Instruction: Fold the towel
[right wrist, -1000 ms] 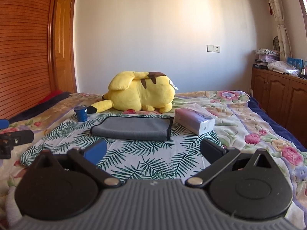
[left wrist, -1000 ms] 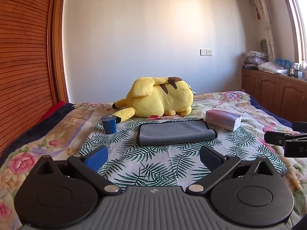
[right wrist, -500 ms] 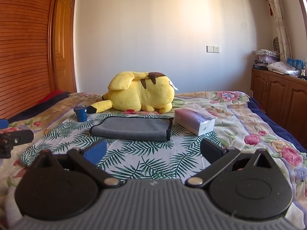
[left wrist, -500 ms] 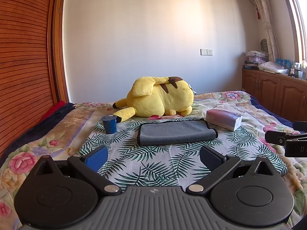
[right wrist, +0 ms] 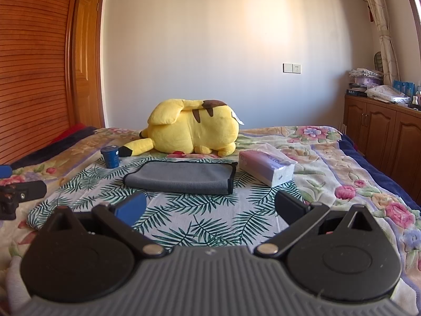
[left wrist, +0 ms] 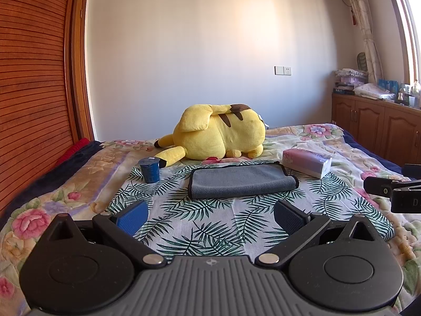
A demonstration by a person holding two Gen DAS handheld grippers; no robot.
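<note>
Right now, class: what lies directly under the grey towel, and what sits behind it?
The grey towel lies folded on a palm-leaf cloth spread over the floral bedspread. Behind it lies a yellow plush toy. The cloth beneath the towel is covered, so anything there cannot be seen.

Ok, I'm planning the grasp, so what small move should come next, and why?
Probably ease both grippers forward and down toward the near edge of the gray towel. The left gripper and right gripper are both open, empty and short of the towel, which lies flat on the leaf-print cloth, already folded at least once, with nothing resting on it.
</note>
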